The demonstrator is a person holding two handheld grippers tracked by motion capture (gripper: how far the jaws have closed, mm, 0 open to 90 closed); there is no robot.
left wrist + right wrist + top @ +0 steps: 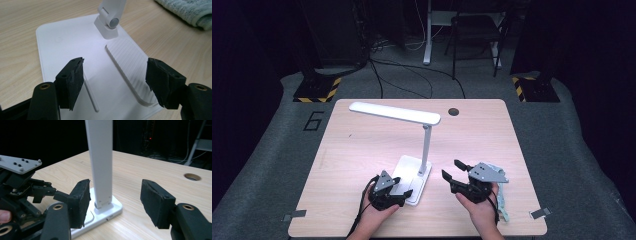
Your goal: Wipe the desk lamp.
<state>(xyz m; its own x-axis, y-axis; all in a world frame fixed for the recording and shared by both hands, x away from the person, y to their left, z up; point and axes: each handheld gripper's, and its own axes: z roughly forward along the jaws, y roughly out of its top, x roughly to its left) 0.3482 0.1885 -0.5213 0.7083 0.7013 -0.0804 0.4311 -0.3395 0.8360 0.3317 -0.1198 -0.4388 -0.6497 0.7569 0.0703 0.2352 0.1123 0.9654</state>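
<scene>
The lamp looks smooth white plastic, the table matt pale wood, and the towel at 1 o'clock fuzzy cloth.

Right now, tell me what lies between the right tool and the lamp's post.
Nothing but bare tabletop: in the right gripper view the right tool stands open, with the lamp post just beyond it.

Both hand-held grippers are black; the left gripper and the right gripper each carry a grey three-cornered plate with dark screws on top; jaws end in blocky black pads with brass-ringed pivot holes; a black cable trails from the left.
</scene>
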